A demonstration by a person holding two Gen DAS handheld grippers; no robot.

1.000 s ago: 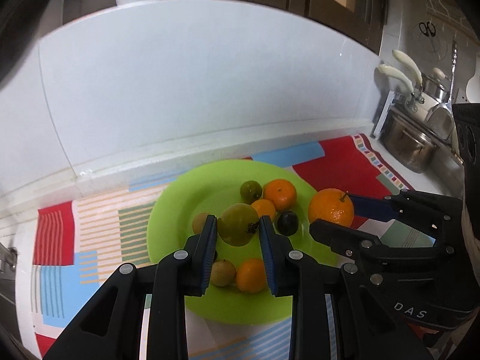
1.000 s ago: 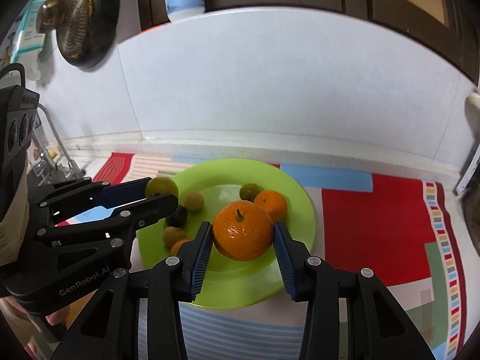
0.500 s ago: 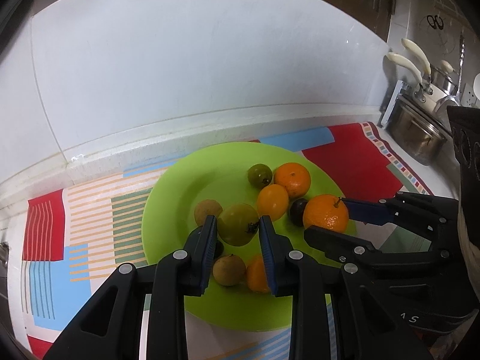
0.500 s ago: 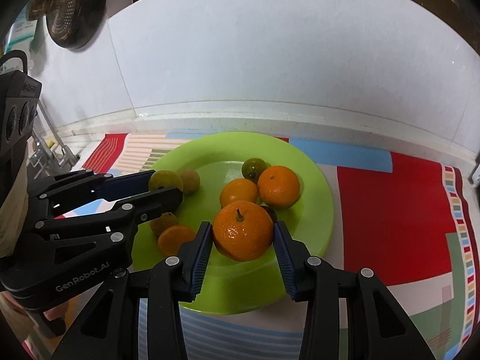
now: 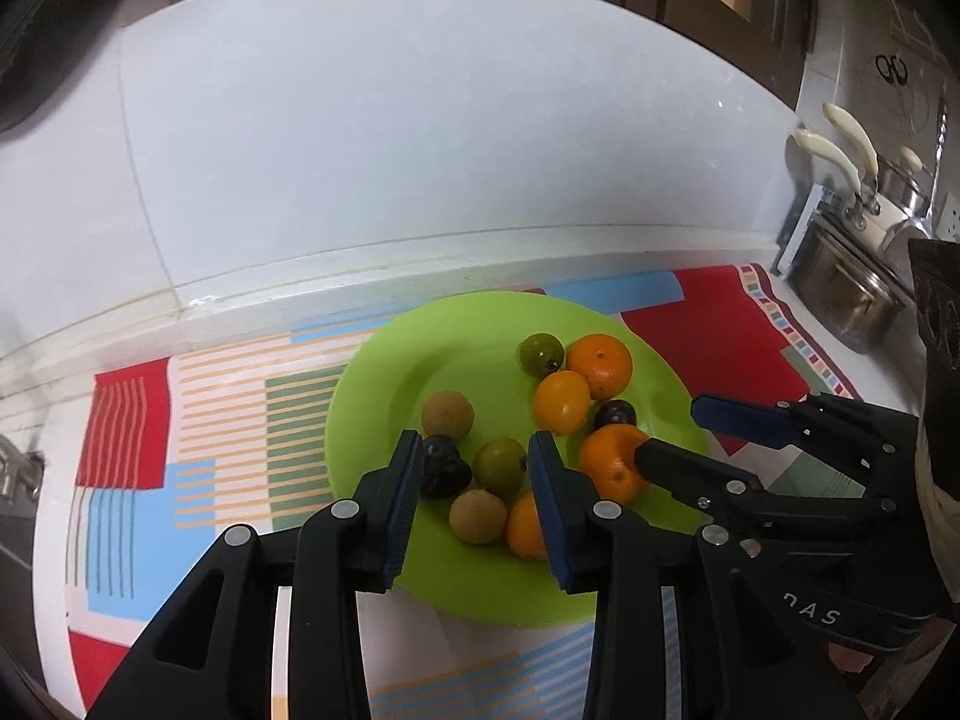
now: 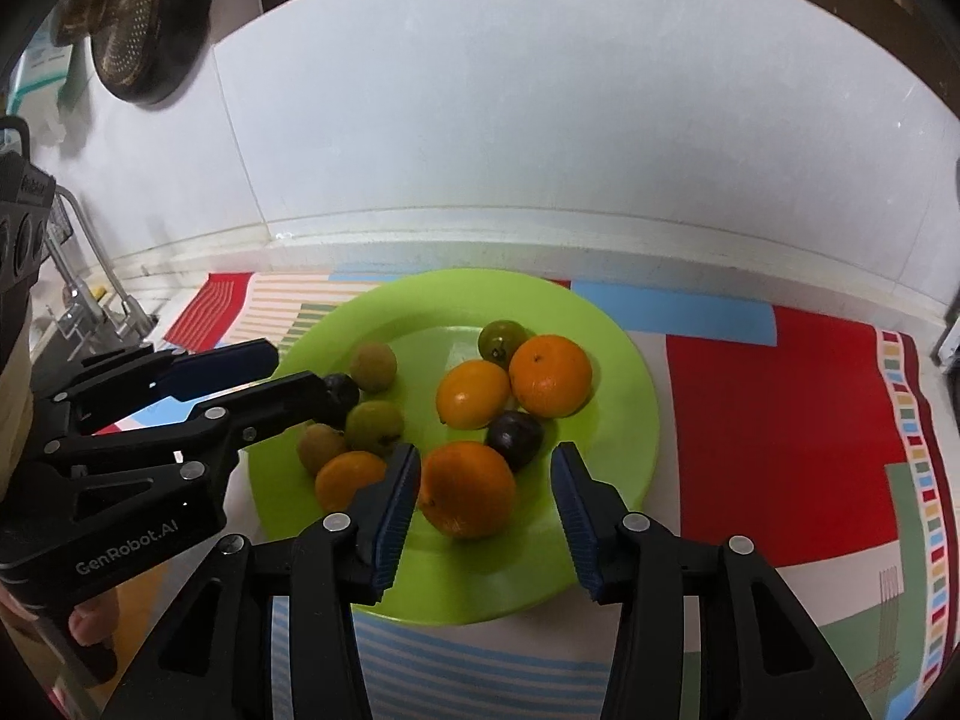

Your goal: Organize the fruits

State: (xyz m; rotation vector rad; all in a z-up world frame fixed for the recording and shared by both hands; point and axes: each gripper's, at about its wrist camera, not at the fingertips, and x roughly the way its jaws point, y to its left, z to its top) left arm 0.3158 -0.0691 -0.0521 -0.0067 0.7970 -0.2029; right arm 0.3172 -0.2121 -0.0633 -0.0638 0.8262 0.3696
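over a lime-green plate (image 6: 624, 360) on a kitchen counter, the right gripper (image 6: 483, 495) stands with its blue-padded jaws apart, having just been opening, and a large orange (image 6: 468, 489) rests on the plate between them, close to the left pad and clear of the right one. beside it the left gripper (image 5: 474, 477) also has its jaws parted after just opening; a small green fruit (image 5: 499, 467) sits on the plate in the gap, touching neither pad. in the left wrist view a dark plum (image 5: 443, 468) lies just beside the left finger, with a tan round fruit (image 5: 478, 516) and a small orange fruit (image 5: 525, 528) nearer the camera, the latter partly hidden behind the right finger. farther back on the plate lie another tan fruit (image 5: 447, 414), a yellow-orange fruit (image 5: 561, 402), a second dark plum (image 5: 615, 414), a mandarin (image 5: 600, 365) and a dark green fruit (image 5: 541, 353), the last four clustered and touching or nearly so. the plate sits on a striped mat (image 6: 780, 420) of red, blue and green blocks. behind it rises a white tiled wall (image 6: 540, 120). steel pots (image 5: 852, 294) stand at the right edge of the left view; a strainer (image 6: 126, 24) hangs at the upper left of the right view, above a tap (image 6: 78, 300). fingertips of a hand (image 6: 90, 624) show under the left gripper's body.
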